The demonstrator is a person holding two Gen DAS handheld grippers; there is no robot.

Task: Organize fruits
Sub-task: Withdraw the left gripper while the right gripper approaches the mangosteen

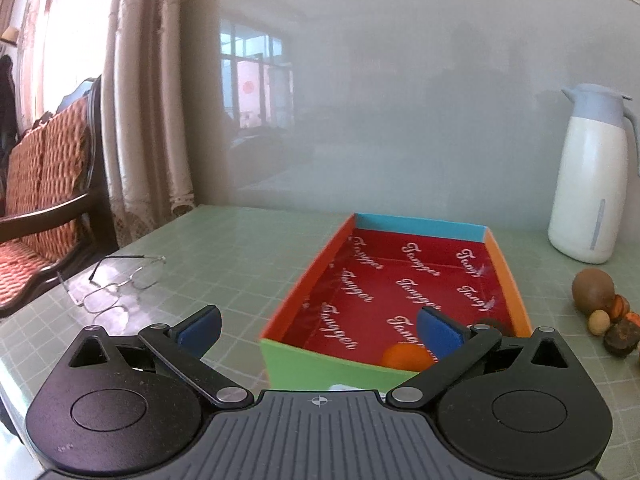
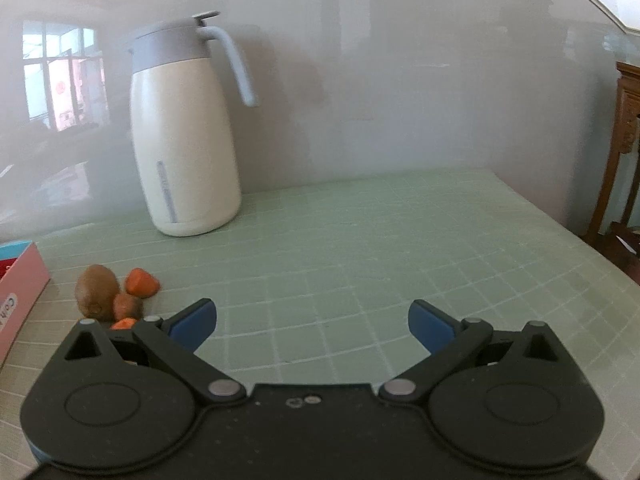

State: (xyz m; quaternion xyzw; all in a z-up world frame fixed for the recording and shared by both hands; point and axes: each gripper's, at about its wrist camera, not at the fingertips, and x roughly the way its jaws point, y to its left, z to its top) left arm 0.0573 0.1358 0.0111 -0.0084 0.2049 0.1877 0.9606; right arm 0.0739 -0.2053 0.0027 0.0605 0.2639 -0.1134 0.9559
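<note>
A: Left gripper (image 1: 318, 326) is seen spread wide, nothing held, over the box's (image 1: 340, 368) near end; one orange fruit (image 1: 404, 356) is noted inside.

B: Right gripper (image 2: 312, 320) likewise agape, empty; fruit pile (image 2: 108, 294) is logged at ten o'clock beside the box.

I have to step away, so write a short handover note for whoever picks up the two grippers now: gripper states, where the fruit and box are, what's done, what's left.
Left gripper: open, empty, hovering at the near end of the box.
Right gripper: open, empty, over bare green table mat, right of the loose fruit.
Done: one orange fruit lies in the box's near right corner; something dark beside it is hidden by the finger.
Left: the pile beside the box on the mat, a kiwi, smaller brown pieces and orange pieces, still needs moving in.
White thermos jug stands behind the pile; glasses lie left of the box.
</note>
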